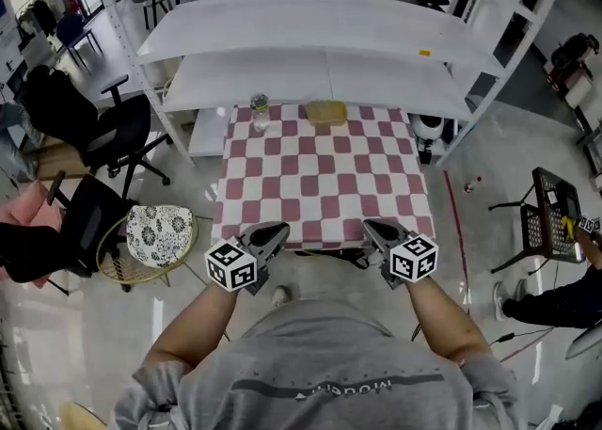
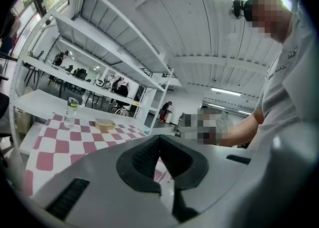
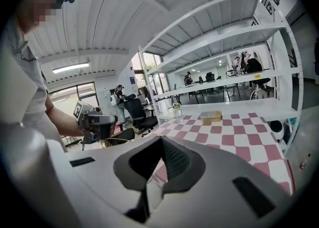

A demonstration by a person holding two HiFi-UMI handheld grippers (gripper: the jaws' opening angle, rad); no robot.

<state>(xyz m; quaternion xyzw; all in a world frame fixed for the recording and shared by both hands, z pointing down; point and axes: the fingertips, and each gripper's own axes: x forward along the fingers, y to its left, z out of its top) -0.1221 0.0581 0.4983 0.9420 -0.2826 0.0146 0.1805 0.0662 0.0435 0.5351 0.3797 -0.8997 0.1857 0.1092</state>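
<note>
- My left tool hangs at the near edge of the table. Its jaws are pressed together with nothing between them, as the left gripper view shows plainly.
- My right tool sits level with it at the same edge, well apart from the left. Its jaws too are closed on each other and empty.
- Both tools point away from me across the red-and-white checked cloth that covers the table, and neither touches anything on it.
- The clear bottle stands upright at the far end of the table, left of centre and well away from both tools. It appears again in the left gripper view and the right gripper view.
- The shallow yellowish container lies at the same far end, near the bottle and to its right, apart from it.
- A white shelf unit rises directly behind the table's far edge.
- A black office chair and a round chair with a patterned cushion stand on the floor to the table's left.
</note>
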